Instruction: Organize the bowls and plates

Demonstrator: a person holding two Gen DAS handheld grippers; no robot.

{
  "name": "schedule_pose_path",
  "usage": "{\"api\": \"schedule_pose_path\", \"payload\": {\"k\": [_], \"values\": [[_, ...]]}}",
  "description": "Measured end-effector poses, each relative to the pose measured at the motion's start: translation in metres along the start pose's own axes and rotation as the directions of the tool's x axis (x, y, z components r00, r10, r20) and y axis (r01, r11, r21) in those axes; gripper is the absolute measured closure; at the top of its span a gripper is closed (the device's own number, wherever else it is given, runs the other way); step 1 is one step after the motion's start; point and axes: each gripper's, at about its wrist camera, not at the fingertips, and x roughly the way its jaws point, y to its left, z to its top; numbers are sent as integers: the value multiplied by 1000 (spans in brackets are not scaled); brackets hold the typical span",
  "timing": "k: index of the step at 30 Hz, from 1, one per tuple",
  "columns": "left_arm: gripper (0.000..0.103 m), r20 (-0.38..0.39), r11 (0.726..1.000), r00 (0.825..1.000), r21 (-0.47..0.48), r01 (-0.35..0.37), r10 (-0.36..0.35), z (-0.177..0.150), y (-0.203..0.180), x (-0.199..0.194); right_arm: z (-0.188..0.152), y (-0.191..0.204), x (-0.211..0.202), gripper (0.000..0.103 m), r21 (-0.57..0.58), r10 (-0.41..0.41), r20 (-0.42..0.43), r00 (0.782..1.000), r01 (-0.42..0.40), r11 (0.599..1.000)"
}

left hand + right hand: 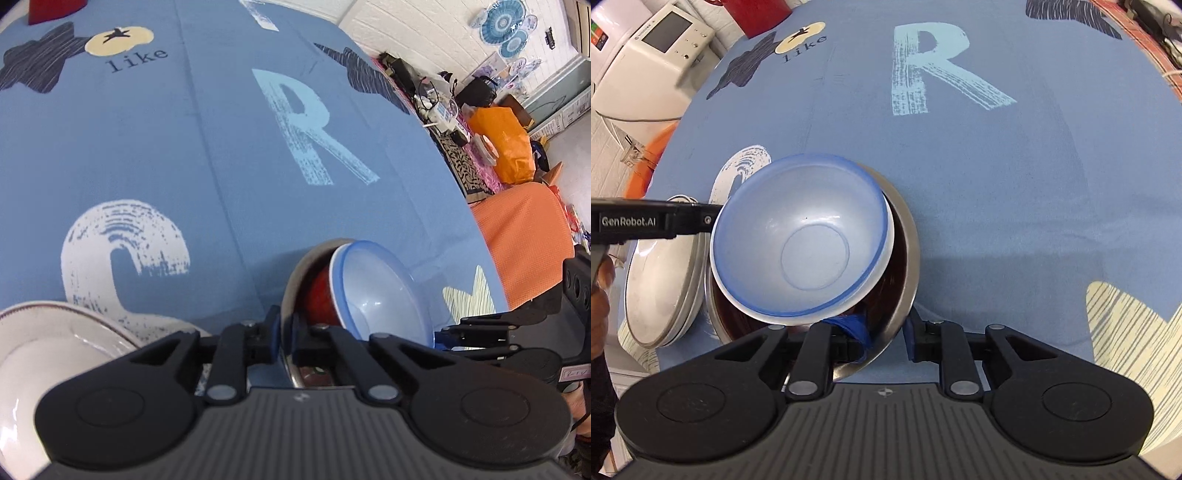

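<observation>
Steel bowl (905, 236) on bench (997, 184), blue bowl (801, 240) tilted inside | left gripper (284, 332) fingers pinched steel rim | right gripper (884, 338) fingers narrow, straddling near rim | advice: steady steel bowl, settle blue bowl level | plate (661, 288) left.

My left gripper (285, 334): jaws pinch the rim of a steel bowl (291, 284) holding a red bowl (320, 300) and translucent blue bowl (384, 291). White plate (55, 343) lower left. Blue printed tablecloth (207, 140).
</observation>
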Motion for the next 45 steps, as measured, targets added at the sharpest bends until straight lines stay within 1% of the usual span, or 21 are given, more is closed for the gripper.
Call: {"api": "schedule_pose_path", "payload": {"k": [4, 6, 8, 13, 17, 21, 24, 26, 28, 34, 36, 40, 42, 45], "values": [[103, 11, 1000, 1000, 8, -28, 28, 0, 3, 3, 4, 7, -2, 100, -35, -24, 35, 999, 25, 999], [103, 12, 1000, 1000, -2, -29, 29, 2, 8, 0, 8, 10, -2, 100, -49, -26, 36, 999, 28, 998], [103, 29, 1000, 999, -9, -26, 26, 5, 11, -8, 14, 15, -3, 100, -61, -27, 39, 999, 29, 998], [103, 112, 998, 992, -3, -65, 65, 4, 19, -51, 31, 45, -14, 100, -120, -7, 81, 997, 17, 993], [103, 170, 993, 978, -31, -117, 120, -8, 38, -93, 38, 85, -16, 99, -203, 33, 90, 995, -14, 979], [103, 195, 978, 960, -95, -184, 199, -33, 68, -126, 40, 128, -4, 99, -279, 85, 58, 995, -65, 958], [103, 195, 966, 950, -137, -221, 245, -54, 90, -140, 34, 157, 13, 97, -334, 103, 11, 995, -93, 938], [103, 188, 958, 946, -162, -237, 266, -67, 104, -143, 30, 172, 23, 97, -356, 105, -18, 994, -104, 929], [103, 181, 954, 947, -193, -230, 265, -78, 116, -143, 27, 185, 29, 96, -399, 90, -23, 996, -92, 912], [103, 175, 953, 954, -224, -202, 244, -95, 135, -139, 19, 204, 40, 96, -438, 46, -56, 997, -66, 896], [103, 200, 957, 949, -210, -201, 244, -98, 136, -139, 20, 205, 43, 96, -434, 36, -50, 998, -54, 899], [103, 221, 958, 938, -171, -231, 266, -98, 130, -137, 18, 208, 43, 96, -447, 18, -40, 999, -34, 894], [103, 223, 959, 939, -164, -230, 263, -98, 131, -137, 17, 210, 42, 96, -447, 8, -35, 999, -23, 894], [102, 226, 958, 942, -199, -206, 249, -98, 138, -140, 15, 210, 35, 95, -458, -4, -11, 1000, -1, 889]]}}
